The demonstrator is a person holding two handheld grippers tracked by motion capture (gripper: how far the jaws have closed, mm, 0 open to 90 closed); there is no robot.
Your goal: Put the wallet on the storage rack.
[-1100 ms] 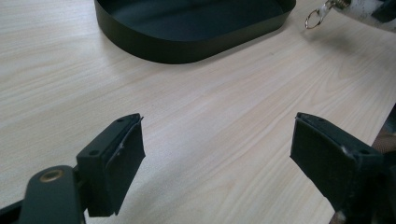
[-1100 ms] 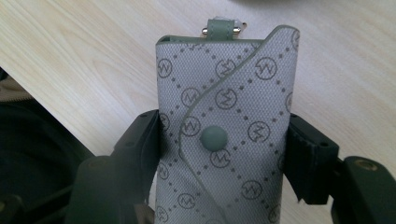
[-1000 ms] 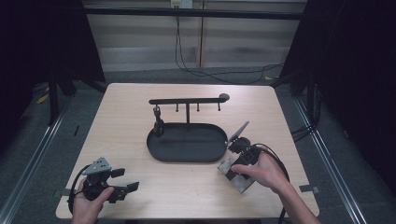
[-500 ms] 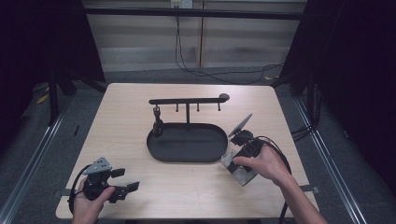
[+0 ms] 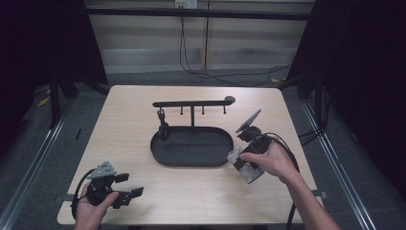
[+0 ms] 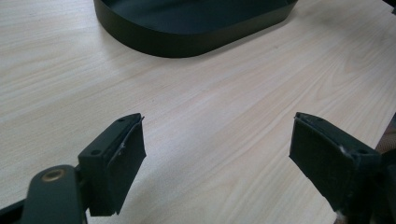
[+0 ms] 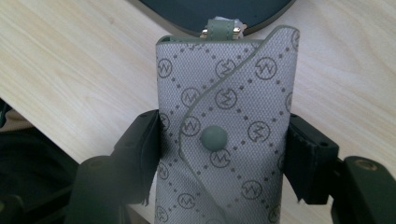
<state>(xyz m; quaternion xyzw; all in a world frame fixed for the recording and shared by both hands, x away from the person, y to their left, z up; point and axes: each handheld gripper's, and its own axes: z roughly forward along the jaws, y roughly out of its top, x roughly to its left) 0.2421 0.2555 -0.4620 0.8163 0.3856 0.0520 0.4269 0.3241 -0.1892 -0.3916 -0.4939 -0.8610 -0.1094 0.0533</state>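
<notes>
A grey monogram-patterned pouch point(image 7: 224, 84) with a snap button sits between the jaws of my right gripper point(image 7: 222, 144), which is shut on its two sides. In the high view the pouch point(image 5: 249, 173) hangs just right of the black oval tray point(image 5: 191, 163), held by my right gripper point(image 5: 245, 163). The pouch's strap end reaches the tray's rim point(image 7: 187, 14). My left gripper point(image 5: 130, 184) rests low at the table's front left, open with nothing between its jaws point(image 6: 217, 154). The tray wall point(image 6: 187, 44) lies ahead of it.
A black rack point(image 5: 191, 103) with several hooks rises from the back of the tray; a small dark item point(image 5: 163, 125) hangs from its left hook. Bare wood lies between the left gripper and the tray. Cables trail off the table's right edge.
My right gripper has carried the pouch a little to the right and away from the front edge. The left gripper has stayed put.
</notes>
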